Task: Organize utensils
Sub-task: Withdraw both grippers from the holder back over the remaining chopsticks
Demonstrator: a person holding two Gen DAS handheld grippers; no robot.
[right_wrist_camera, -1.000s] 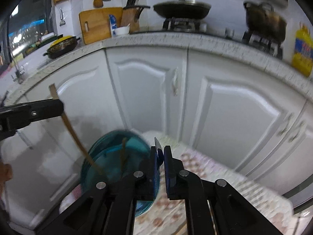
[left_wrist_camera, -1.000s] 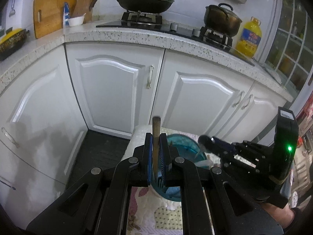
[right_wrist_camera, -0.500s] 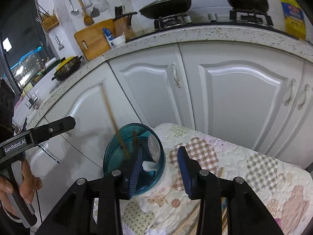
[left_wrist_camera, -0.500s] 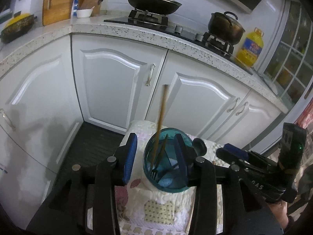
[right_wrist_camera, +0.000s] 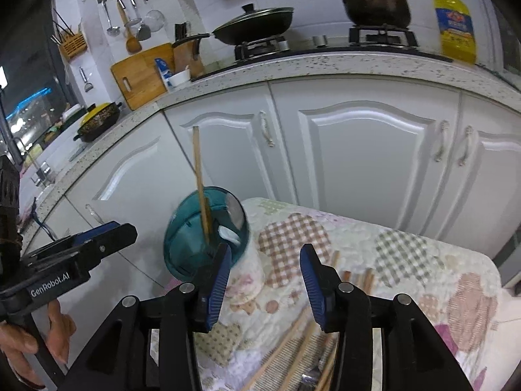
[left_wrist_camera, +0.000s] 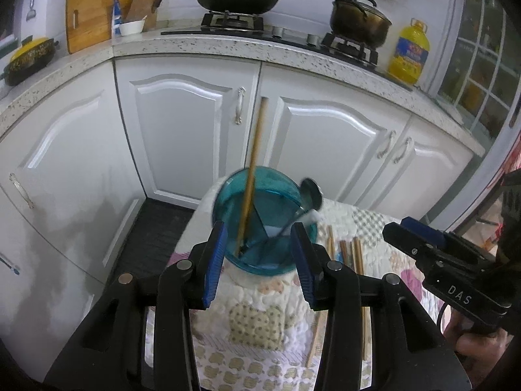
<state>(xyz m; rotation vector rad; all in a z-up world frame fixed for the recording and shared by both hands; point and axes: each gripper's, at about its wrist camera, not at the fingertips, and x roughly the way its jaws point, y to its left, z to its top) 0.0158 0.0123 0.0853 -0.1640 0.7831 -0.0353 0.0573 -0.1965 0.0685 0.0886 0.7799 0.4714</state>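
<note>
Utensils: one wooden chopstick point(left_wrist_camera: 252, 176) stands tilted in the teal cup point(left_wrist_camera: 265, 218), top end leaning toward the cabinets; a spoon point(left_wrist_camera: 307, 195) leans on the cup's far-right rim.
Teal cup: straight ahead of the left gripper point(left_wrist_camera: 259, 260), seen through the gap between its pads, at the near-left corner of the quilted cloth point(right_wrist_camera: 374, 247). From the right gripper point(right_wrist_camera: 265, 277) it sits ahead and left, just past the left pad.
Loose chopsticks: a bundle point(left_wrist_camera: 350, 254) lies flat on the cloth, just right of the left gripper's right finger. In the right wrist view the same pile point(right_wrist_camera: 306, 342) runs under and between that gripper's fingers.
Left gripper: jaws parted, have just been opening; blue pads clear of the cup, nothing pinched. The chopstick stands free in the cup, beyond the pads.
Right gripper: jaws parted, have just been opening wider; only cloth and loose sticks show below the gap, nothing gripped.
Relative: each gripper shows in the other's view: right one off to the right of the left, left one off to the left of the right, each well apart from the cup.
Hand: fingers point(right_wrist_camera: 49, 329) wrapped on the left gripper's handle.
Background: white cabinets point(left_wrist_camera: 182, 130) behind the cup.
</note>
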